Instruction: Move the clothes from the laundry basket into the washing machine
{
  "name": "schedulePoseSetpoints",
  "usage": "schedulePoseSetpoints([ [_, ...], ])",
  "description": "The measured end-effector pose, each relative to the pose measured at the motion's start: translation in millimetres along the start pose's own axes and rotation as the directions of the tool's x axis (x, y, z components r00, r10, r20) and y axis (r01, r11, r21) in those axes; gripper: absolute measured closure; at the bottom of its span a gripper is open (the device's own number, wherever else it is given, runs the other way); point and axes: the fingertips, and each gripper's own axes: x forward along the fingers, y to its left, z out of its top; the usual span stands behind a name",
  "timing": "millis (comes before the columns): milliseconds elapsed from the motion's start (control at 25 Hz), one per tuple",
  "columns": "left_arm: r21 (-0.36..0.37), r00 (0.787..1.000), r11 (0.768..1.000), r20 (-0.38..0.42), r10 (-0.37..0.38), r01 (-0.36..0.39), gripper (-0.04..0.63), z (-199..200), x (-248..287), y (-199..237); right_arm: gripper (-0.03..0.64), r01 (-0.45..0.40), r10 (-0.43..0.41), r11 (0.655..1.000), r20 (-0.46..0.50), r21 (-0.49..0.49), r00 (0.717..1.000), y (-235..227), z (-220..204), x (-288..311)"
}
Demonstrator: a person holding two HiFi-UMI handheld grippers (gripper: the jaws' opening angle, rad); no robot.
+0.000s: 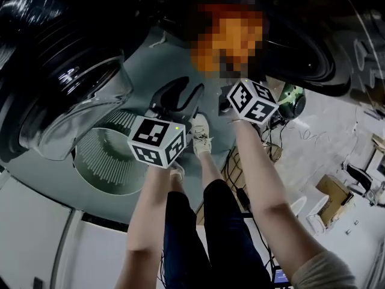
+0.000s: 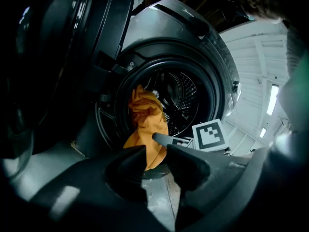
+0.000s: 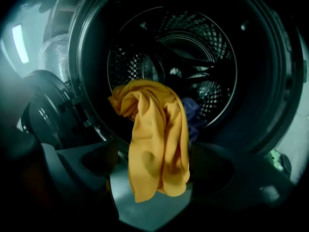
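As orange cloth (image 3: 157,149) overhangs washing machine (image 3: 270,81) | right hand-held gripper (image 3: 154,148), left hand-held gripper (image 2: 155,151): parted, empty

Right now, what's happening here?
A person is loading a washer with two handheld grippers. An orange cloth hangs over the door rim, half out. The right gripper is open, fingers either side of the cloth, not pressing. The left gripper hovers alongside, fingers slightly apart, empty.

Washing machine drum (image 3: 207,42): orange garment (image 3: 157,144) draped over rim, purple cloth (image 3: 193,112) behind.
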Motion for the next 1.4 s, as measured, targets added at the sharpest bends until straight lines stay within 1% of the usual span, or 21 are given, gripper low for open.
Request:
schedulePoseSetpoints([
  [40, 0.009, 1.000, 1.000, 0.014, 0.003, -0.003, 0.490, 1, -2, -2, 0.135, 0.007, -0.007, 1.000, -0.006, 0.011, 1.000, -4, -5, 2],
  [120, 0.014, 1.000, 1.000, 0.027, 0.004, -0.004, 0.563, -2, -3, -4, 0.122, 0.013, -0.012, 1.000, -0.025, 0.014, 1.000, -9, -17, 7],
  [240, 0.027, 1.000, 1.000, 0.006, -0.008, 0.008, 0.566, -14, -3, -5, 0.118, 0.011, -0.009, 0.999, -0.054, 0.048, 0.999, -9, -38, 11],
  [320, 0.036, 1.000, 0.999, -0.009, -0.013, 0.013, 0.566, -20, -3, -6, 0.153, 0.016, -0.011, 0.996, -0.060, 0.090, 0.998, -9, -48, 12],
  [400, 0.047, 0.999, 0.999, -0.022, -0.023, 0.024, 0.566, -26, -3, -11, 0.181, 0.011, 0.000, 0.988, -0.067, 0.157, 0.998, -14, -57, 15],
  [440, 0.056, 0.999, 0.998, -0.029, -0.030, 0.032, 0.566, -28, -4, -14, 0.181, 0.000, 0.014, 0.980, -0.070, 0.198, 0.997, -15, -61, 18],
  [560, 0.080, 0.998, 0.996, -0.040, -0.047, 0.050, 0.566, -32, -7, -18, 0.191, -0.053, 0.071, 0.949, -0.047, 0.310, 0.996, -16, -63, 26],
  [640, 0.086, 0.998, 0.995, -0.047, -0.052, 0.056, 0.566, -34, -9, -18, 0.246, -0.089, 0.102, 0.918, -0.013, 0.387, 0.995, -15, -59, 29],
  [680, 0.090, 0.997, 0.994, -0.052, -0.052, 0.056, 0.566, -35, -11, -17, 0.322, -0.103, 0.115, 0.908, -0.004, 0.406, 0.993, -14, -58, 29],
  [760, 0.098, 0.997, 0.994, -0.054, -0.046, 0.051, 0.566, -32, -12, -15, 0.442, -0.134, 0.145, 0.916, -0.001, 0.379, 0.989, -5, -53, 24],
  [800, 0.101, 0.998, 0.994, -0.052, -0.042, 0.047, 0.566, -29, -12, -14, 0.484, -0.155, 0.164, 0.923, 0.004, 0.351, 0.986, 1, -48, 21],
  [840, 0.103, 0.998, 0.994, -0.047, -0.039, 0.044, 0.566, -25, -12, -14, 0.498, -0.181, 0.186, 0.927, 0.018, 0.328, 0.982, 8, -41, 16],
  [920, 0.107, 0.998, 0.993, -0.041, -0.041, 0.045, 0.571, -18, -9, -17, 0.506, -0.231, 0.220, 0.930, 0.072, 0.286, 0.973, 19, -24, 5],
  [1040, 0.116, 0.998, 0.992, -0.035, -0.055, 0.058, 0.572, -7, -4, -25, 0.509, -0.259, 0.227, 0.940, 0.161, 0.221, 0.961, 26, 5, -5],
  [1200, 0.127, 0.998, 0.990, -0.024, -0.061, 0.063, 0.574, 8, 0, -28, 0.512, -0.271, 0.226, 0.947, 0.246, 0.171, 0.943, 28, 52, 3],
  [1280, 0.124, 0.998, 0.990, -0.022, -0.059, 0.062, 0.574, 11, 1, -26, 0.514, -0.266, 0.221, 0.953, 0.268, 0.142, 0.938, 26, 74, 11],
  [1400, 0.119, 0.998, 0.991, -0.022, -0.057, 0.059, 0.574, 14, 4, -22, 0.515, -0.235, 0.197, 0.966, 0.284, 0.109, 0.939, 19, 106, 25],
])
